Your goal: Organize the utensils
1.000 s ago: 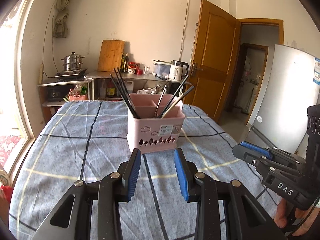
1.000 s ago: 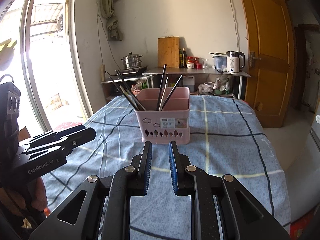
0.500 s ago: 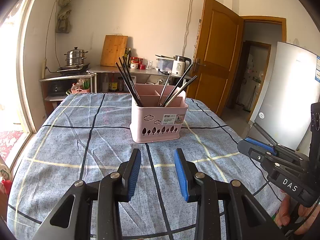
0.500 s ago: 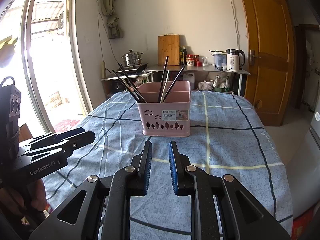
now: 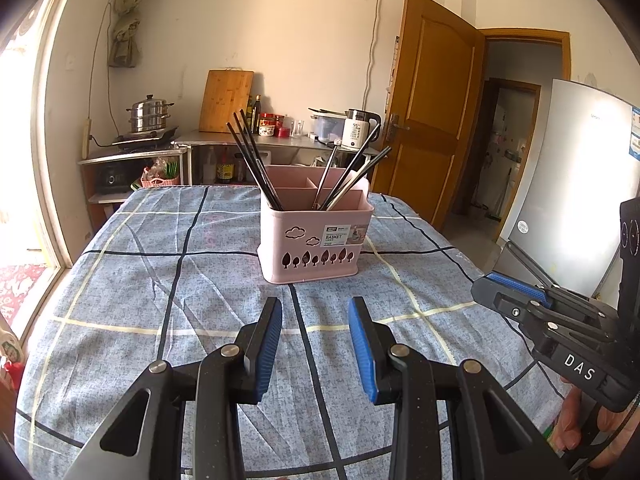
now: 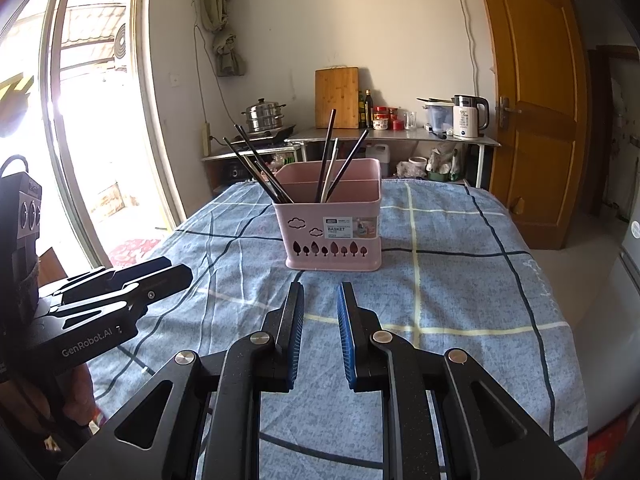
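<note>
Pink plastic utensil basket (image 5: 316,236) sits out on the table with the blue checked tablecloth (image 5: 160,280), straight ahead of both tongs and well apart from them. It's got dividers inside: a bunch of dark chopsticks (image 5: 252,160) leans out to the left from the left compartment, and 3 or so long utensils (image 5: 352,172) lean right from the other one. Can't really tell what the heads are, they're buried inside.

Left gripper (image 5: 315,340) has its blue pads spread a fair bit apart, nothing between them, just tablecloth showing through. Right gripper (image 6: 320,328) has a narrower gap but the pads aren't touching, and it's got nothing in it either. Both hang over the near part of the table, pointing down toward the basket. Each one shows at the edge of the other's view, side by side.

Back wall has a counter with a kettle (image 6: 468,116) and a cutting board (image 6: 336,98).
</note>
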A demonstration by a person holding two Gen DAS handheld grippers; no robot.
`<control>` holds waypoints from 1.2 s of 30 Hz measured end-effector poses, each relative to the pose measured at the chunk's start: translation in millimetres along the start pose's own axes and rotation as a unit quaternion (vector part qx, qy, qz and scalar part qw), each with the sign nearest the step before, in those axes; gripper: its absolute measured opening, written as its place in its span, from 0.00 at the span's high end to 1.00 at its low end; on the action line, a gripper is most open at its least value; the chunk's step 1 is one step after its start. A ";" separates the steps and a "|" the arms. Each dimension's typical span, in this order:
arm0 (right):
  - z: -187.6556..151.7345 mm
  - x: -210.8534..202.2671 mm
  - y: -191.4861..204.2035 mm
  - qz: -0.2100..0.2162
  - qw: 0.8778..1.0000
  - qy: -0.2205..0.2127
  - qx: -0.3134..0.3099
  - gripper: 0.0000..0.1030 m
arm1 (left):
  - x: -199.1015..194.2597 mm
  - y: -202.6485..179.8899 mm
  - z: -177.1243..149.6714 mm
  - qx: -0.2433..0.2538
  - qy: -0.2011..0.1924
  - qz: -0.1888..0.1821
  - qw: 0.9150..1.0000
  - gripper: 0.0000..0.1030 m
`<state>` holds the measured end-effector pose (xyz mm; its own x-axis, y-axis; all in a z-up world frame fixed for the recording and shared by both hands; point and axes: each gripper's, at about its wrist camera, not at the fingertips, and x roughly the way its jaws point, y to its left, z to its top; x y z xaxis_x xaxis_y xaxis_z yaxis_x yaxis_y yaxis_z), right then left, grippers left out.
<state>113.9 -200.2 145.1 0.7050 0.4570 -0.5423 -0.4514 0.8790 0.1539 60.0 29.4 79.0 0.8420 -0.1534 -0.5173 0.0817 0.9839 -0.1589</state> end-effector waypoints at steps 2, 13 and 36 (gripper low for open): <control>0.4 0.3 -0.2 0.000 1.000 0.000 0.000 0.83 | -0.2 -0.7 -0.3 0.001 0.000 0.001 1.000 0.67; 0.8 0.9 0.6 0.001 1.000 -0.001 0.001 0.83 | 0.0 -2.8 -0.5 0.005 -0.003 0.001 1.000 0.67; 1.1 0.9 3.6 0.000 1.000 -0.001 0.000 0.83 | -0.3 -1.7 -3.7 0.008 -0.004 0.006 1.000 0.67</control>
<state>113.5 -196.5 146.0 0.7055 0.4580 -0.5408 -0.4521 0.8785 0.1543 57.7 27.4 76.4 0.8476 -0.1414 -0.5114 0.0800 0.9869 -0.1402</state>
